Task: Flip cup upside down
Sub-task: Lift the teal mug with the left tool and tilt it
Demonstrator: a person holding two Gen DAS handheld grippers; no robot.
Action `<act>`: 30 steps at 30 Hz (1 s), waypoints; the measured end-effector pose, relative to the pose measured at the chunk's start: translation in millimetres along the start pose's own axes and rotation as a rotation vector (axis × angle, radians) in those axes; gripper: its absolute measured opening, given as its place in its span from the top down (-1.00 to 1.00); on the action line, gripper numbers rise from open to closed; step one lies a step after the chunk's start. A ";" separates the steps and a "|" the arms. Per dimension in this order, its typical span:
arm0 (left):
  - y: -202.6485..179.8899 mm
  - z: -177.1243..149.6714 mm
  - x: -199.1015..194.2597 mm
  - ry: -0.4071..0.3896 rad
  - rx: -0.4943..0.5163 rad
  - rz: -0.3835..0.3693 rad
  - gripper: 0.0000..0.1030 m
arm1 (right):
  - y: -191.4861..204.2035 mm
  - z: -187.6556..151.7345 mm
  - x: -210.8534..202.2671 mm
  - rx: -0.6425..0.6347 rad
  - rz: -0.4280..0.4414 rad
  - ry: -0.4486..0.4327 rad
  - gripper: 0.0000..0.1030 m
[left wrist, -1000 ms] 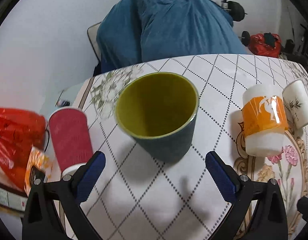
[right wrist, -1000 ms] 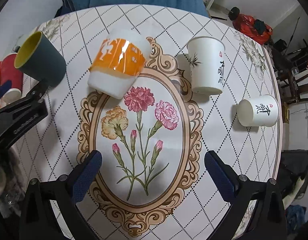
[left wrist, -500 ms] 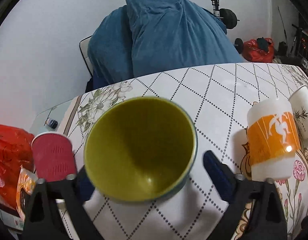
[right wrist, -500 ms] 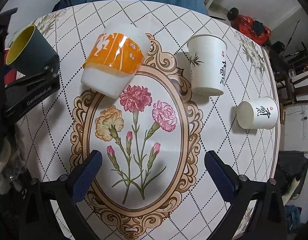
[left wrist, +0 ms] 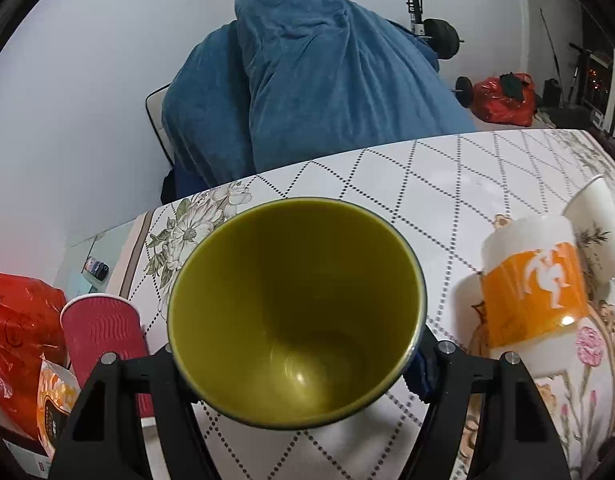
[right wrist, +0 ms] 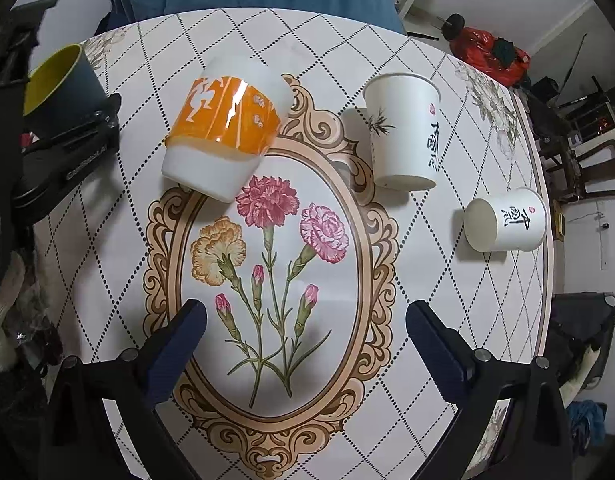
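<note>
We've got the left hand-held gripper (left wrist: 295,364) clamped on the dark cup (left wrist: 295,312), its yellow-green mouth tilted toward our camera, raised above the tabletop (left wrist: 447,176). From the right wrist view, that cup (right wrist: 63,88) sits at the table's far left edge. Our right hand-held gripper (right wrist: 307,344) hangs spread wide over the flower print, gripping nothing. The orange-banded cup (right wrist: 223,128) stands inverted nearby.

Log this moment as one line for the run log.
left claw: around green cup, mouth up, not flipped | right claw: open, empty, over table | orange-banded cup: untouched
</note>
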State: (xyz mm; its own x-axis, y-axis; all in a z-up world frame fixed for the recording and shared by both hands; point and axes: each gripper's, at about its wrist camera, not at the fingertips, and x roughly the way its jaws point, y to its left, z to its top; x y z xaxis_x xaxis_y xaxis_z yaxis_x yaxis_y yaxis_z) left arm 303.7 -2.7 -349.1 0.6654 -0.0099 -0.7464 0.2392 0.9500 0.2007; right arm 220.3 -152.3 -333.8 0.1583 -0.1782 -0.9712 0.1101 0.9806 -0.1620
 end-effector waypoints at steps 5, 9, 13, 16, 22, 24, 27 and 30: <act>-1.7 -2.8 -26.0 0.008 0.006 -0.015 -0.37 | -4.9 -6.3 1.3 0.029 0.012 -0.001 -0.90; -2.5 -5.3 -54.8 0.045 0.007 -0.033 -0.37 | -12.4 -16.0 0.2 0.048 0.034 0.007 -0.90; -8.3 -15.9 -87.1 0.106 0.027 -0.050 -0.37 | -21.7 -30.5 -4.5 0.058 0.060 0.015 -0.90; -17.2 -30.6 -113.8 0.180 0.037 -0.070 -0.37 | -30.4 -43.7 -9.4 0.058 0.089 0.025 -0.90; -45.3 -68.9 -148.5 0.377 0.054 -0.128 -0.37 | -50.9 -72.3 -18.5 0.051 0.139 0.041 -0.90; -53.0 -83.8 -153.3 0.448 0.046 -0.165 -0.37 | -59.4 -82.4 -17.5 0.059 0.145 0.047 -0.90; -66.0 -102.0 -155.0 0.568 0.031 -0.223 -0.37 | -71.5 -95.8 -11.9 0.074 0.153 0.070 -0.90; -82.3 -112.7 -148.4 0.677 0.025 -0.283 -0.37 | -82.0 -106.3 -5.1 0.088 0.158 0.096 -0.90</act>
State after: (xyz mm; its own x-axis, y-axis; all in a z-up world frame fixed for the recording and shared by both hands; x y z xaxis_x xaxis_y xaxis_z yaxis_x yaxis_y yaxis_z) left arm 105.5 -44.3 -326.4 -0.0048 -0.0514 -0.9987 0.3583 0.9323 -0.0498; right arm 106.2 -223.2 -334.1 0.0866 -0.0098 -0.9962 0.1771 0.9842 0.0057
